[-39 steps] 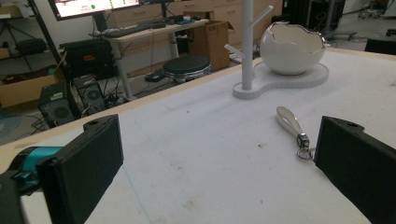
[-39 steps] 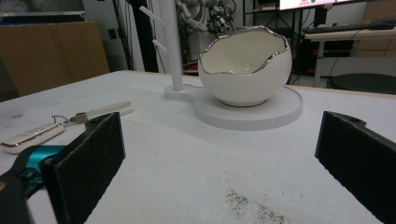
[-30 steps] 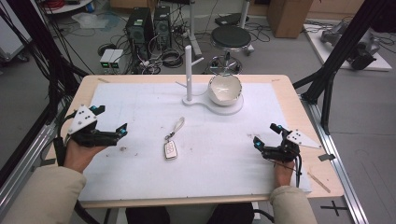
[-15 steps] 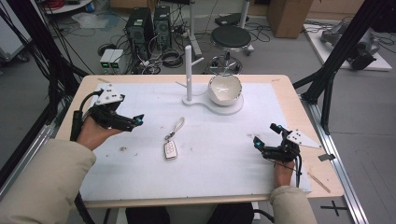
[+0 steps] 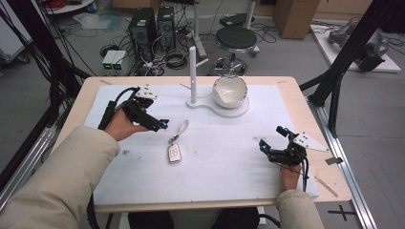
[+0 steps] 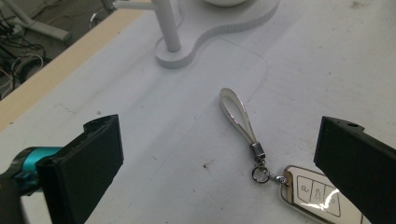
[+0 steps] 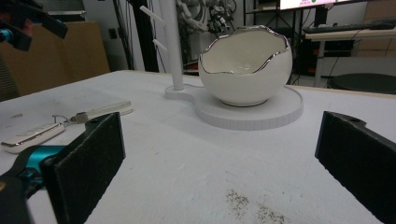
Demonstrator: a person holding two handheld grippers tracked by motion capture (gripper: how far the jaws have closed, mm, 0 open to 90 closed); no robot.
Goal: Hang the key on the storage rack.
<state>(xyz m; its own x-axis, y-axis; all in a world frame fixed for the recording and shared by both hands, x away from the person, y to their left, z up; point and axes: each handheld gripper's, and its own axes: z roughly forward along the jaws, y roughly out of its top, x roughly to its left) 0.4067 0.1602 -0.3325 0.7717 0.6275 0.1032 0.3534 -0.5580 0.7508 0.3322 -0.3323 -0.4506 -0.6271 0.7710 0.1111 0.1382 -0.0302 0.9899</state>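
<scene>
Two tongs stood released: the left tongs (image 5: 160, 125) hovered just beside the car key fob (image 5: 175, 153) and its strap (image 6: 239, 114) mid-bench, the right tongs (image 5: 271, 143) rested apart. Approach step, I'd say; next, descend and pinch the strap.

Plenty of bare mat (image 5: 224, 162) mid-table; only the key fob (image 5: 175, 152) lies there, while the white stand (image 5: 193, 71) and eggshell bowl (image 5: 229, 91) block the far edge.
</scene>
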